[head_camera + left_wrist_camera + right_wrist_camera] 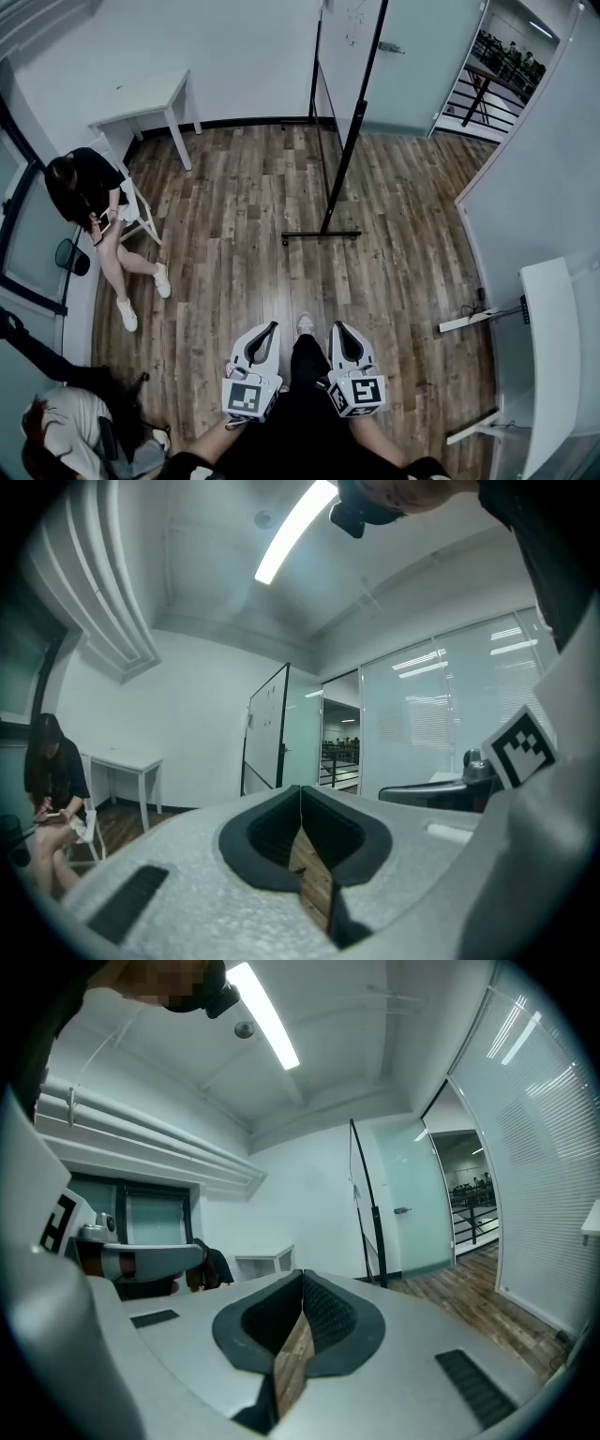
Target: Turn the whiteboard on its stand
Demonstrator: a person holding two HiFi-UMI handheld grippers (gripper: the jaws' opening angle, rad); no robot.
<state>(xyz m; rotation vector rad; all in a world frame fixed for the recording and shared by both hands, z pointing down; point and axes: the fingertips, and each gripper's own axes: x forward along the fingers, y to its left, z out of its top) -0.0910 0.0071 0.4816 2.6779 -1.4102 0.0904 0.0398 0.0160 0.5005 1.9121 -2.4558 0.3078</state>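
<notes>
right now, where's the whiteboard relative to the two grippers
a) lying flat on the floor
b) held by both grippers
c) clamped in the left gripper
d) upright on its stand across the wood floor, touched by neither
d: the whiteboard stands upright, far ahead of the left gripper and right gripper, both shut with nothing between their jaws.

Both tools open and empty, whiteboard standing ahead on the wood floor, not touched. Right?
One error: the tools are shut, not open. The left gripper view shows the left tool with jaws together, and the right gripper view shows the same for the right tool. Both are empty. The whiteboard stands ahead on the wood floor, not touched.
</notes>
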